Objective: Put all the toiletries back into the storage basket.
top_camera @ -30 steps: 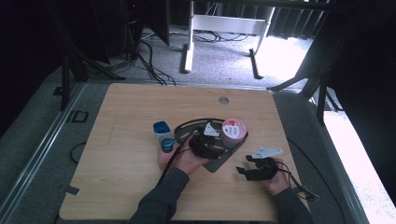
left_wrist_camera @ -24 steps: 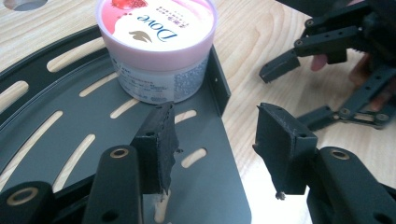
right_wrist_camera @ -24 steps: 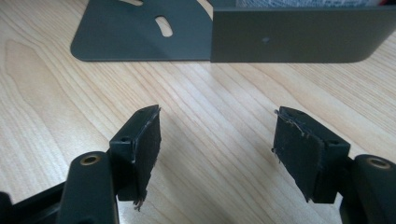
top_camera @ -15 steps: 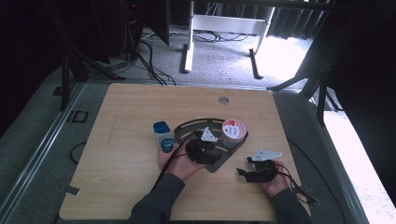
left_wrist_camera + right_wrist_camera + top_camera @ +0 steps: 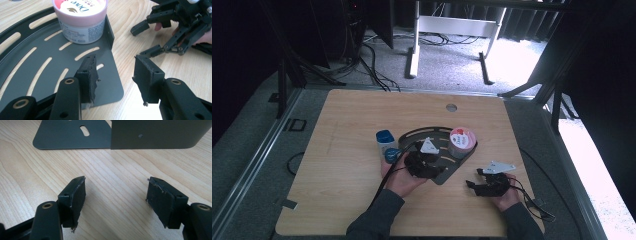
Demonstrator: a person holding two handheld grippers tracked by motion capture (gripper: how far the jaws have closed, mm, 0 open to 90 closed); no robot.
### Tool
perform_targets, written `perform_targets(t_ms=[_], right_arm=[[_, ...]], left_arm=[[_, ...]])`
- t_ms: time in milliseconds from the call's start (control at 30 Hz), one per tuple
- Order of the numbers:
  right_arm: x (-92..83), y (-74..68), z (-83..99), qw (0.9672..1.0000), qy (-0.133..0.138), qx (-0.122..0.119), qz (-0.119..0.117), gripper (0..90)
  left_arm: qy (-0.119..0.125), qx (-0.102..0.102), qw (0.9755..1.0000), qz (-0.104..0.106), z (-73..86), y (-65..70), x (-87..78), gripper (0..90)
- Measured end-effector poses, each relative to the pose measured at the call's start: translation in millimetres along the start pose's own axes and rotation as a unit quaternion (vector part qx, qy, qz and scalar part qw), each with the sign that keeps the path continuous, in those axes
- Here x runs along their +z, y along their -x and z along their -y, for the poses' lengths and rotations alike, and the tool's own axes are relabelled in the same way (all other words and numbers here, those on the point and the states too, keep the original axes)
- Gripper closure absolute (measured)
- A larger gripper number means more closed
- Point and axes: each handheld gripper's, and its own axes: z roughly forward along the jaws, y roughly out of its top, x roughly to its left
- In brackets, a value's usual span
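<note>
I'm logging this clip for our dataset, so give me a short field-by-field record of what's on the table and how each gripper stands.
surface: wooden table
tray: dark slotted metal tray, flat on the table
jar: pink-lidded cream jar, upright in the tray's corner by its raised wall
other items: blue-capped container left of the tray; small blue lid beside it
left gripper: open, over the tray's near edge, holding nothing
right gripper: open, over bare wood to the right of the tray, holding nothing
</note>
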Motion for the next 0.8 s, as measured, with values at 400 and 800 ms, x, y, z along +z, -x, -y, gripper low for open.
perform_targets(t_ms=[400,800], right_arm=[[0.1,0.9,1.4,1.0000,0.005,-0.001,-0.003,30.6],[0.2,1.2,1.5,1.0000,0.006,-0.003,-0.004,30.5]], left_arm=[[-0.004,0.002,1.0000,-0.008,9.2,-1.7,-19.8,60.2],[0.007,-0.003,0.9999,-0.012,9.5,-8.9,-45.0,71.6]])
